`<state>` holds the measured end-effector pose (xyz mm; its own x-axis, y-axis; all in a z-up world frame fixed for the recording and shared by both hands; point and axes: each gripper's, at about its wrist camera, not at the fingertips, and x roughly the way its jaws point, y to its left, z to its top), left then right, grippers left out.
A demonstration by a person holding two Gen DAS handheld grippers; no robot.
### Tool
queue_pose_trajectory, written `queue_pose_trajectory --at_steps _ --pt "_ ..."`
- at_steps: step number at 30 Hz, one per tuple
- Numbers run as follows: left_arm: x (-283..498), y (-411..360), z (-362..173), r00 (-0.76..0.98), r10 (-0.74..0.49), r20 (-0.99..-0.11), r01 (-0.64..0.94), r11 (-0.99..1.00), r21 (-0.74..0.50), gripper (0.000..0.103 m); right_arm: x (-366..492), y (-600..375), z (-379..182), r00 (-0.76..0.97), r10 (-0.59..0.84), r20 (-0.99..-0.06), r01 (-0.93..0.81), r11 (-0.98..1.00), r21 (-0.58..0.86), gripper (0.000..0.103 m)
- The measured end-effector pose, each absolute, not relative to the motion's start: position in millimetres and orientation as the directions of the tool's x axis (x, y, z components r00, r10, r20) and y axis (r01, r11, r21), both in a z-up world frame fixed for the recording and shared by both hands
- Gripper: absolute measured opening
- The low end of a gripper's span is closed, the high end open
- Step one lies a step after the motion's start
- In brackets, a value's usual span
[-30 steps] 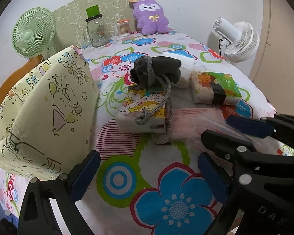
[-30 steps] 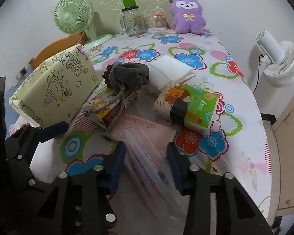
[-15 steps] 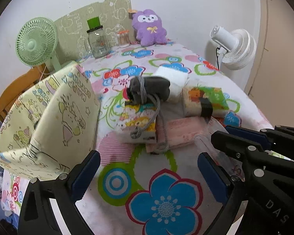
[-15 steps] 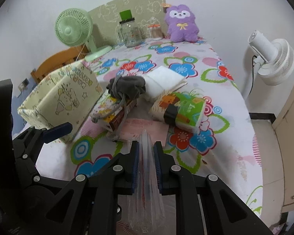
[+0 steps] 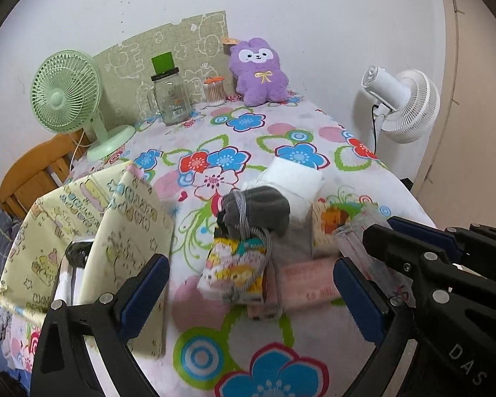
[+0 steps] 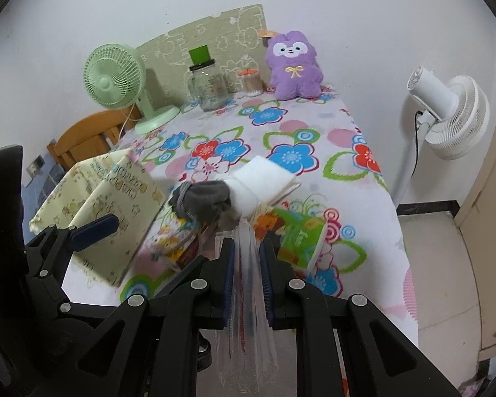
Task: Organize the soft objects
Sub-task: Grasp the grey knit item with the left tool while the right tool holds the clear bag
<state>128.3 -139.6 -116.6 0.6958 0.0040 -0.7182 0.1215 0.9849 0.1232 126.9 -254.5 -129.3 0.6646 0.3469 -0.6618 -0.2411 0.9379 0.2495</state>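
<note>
Two fans stand in view, one green fan (image 5: 64,96) at upper left and one white fan (image 5: 405,106) at upper right. There is one purple plush toy (image 5: 259,71), one glass jar (image 5: 171,99), one grey drawstring pouch (image 5: 254,211), one yellow fabric box (image 5: 92,231), and two hand-held grippers: the left (image 5: 248,297) and the right (image 6: 247,284).
</note>
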Motion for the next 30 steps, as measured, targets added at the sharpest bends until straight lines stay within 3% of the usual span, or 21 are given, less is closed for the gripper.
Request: queue_pose_trajectory --at_steps 23,30 --pt "196.9 -140.2 -134.2 0.652 0.029 -0.758 0.046 0.996 0.078 0.100 192.1 -259.7 -140.2 0.656 0.312 -0.687 -0.156 0.947 0.281 0.018" --pt "198.6 -142.4 -137.2 0.632 -0.022 -0.775 0.088 0.995 0.043 0.074 198.2 -253.4 -144.6 0.643 0.314 -0.699 -0.162 0.947 0.277 0.018"
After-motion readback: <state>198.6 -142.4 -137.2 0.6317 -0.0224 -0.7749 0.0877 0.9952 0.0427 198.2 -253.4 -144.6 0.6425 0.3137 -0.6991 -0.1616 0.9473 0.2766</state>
